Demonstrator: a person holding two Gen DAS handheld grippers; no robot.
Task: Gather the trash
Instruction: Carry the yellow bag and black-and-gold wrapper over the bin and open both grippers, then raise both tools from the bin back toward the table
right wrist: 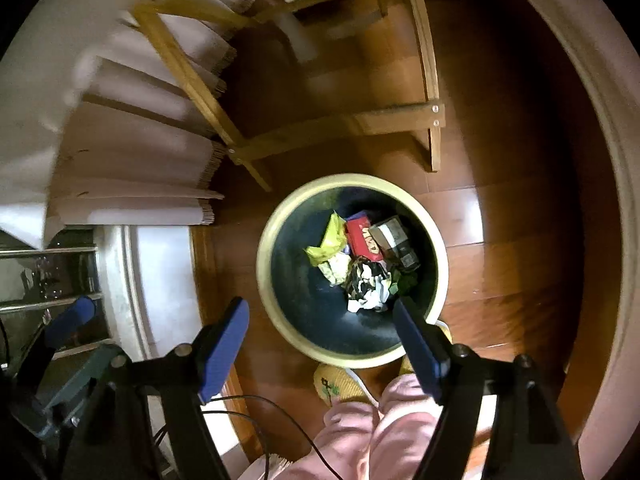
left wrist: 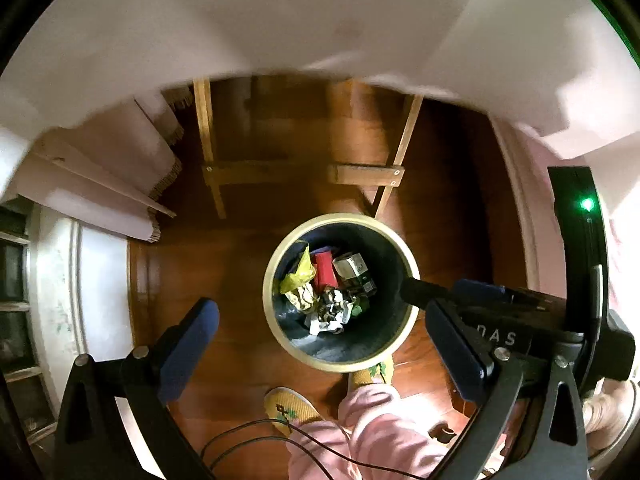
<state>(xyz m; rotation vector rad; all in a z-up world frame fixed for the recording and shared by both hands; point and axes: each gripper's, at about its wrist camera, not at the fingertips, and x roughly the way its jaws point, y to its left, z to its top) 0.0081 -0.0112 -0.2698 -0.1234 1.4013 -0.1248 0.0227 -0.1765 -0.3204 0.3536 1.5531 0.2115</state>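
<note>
Both tongs point down over the cream-rimmed wastebasket [right wrist: 269,280] at frame centre: left gripper [left wrist: 320,344] spread fully wide, right gripper [right wrist: 320,344] well open, neither holding anything. The trash lies on the bin's bottom: yellow wrapper [right wrist: 330,240], red packet [right wrist: 362,238], small carton [right wrist: 394,240], crumpled paper [right wrist: 370,286]. Judged light, soft and crushable; pinch a crumple or fold.

This is looking like a room in a home, showing a shiny wood floor [right wrist: 500,216], a cloth-covered wooden table [left wrist: 304,172], and someone's slippers [left wrist: 290,408].
</note>
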